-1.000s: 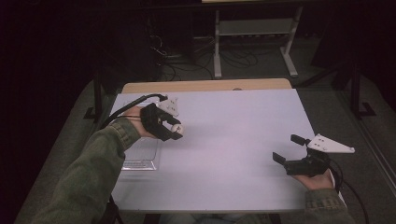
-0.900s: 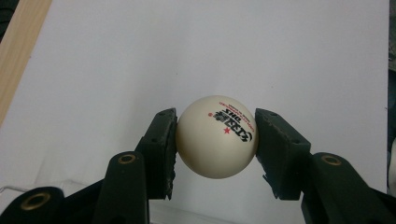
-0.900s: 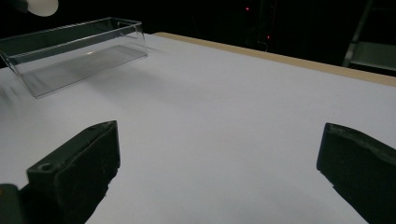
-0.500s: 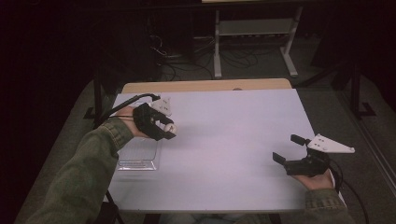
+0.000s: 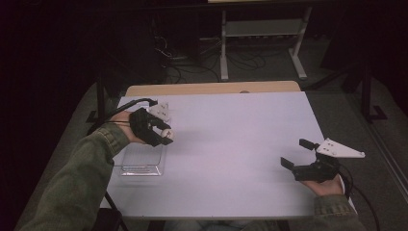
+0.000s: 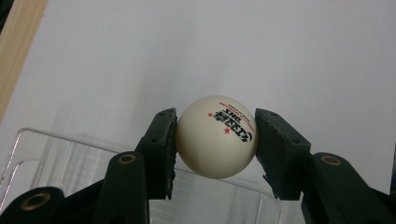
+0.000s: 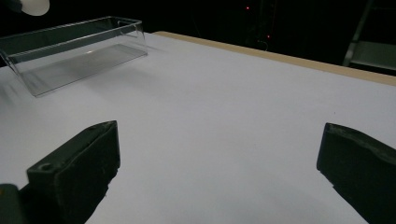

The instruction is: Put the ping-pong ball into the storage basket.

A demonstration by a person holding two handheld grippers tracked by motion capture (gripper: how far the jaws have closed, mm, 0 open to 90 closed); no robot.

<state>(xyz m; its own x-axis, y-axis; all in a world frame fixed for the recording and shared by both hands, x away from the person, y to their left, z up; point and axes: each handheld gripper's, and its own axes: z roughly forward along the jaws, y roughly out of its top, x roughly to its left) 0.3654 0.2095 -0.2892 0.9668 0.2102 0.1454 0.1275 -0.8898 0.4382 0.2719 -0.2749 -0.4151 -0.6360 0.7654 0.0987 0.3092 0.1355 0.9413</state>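
A white table-tennis ball (image 6: 215,136) with red and black print sits squeezed between the jaws of my left gripper (image 6: 215,140), which is shut on it. In the high view the left gripper (image 5: 161,134) hovers at the table's left side, just over the far rim of a clear plastic tray (image 5: 142,163). That tray (image 6: 70,154) lies right below and behind the ball, and nothing shows inside it. My right gripper (image 5: 295,153) rests near the table's front right, open with nothing between its jaws. From the right gripper (image 7: 219,149), the tray (image 7: 70,46) and the ball (image 7: 35,5) show far off.
The white table top (image 5: 231,144) has a wooden strip (image 5: 211,88) along its far edge. Beyond it, on a dark floor, stand a white metal frame (image 5: 262,33) and loose cables (image 5: 183,57).
My left hand has carried the ball leftward, from over the bare table to the tray's far rim. The right gripper has stayed where it was.
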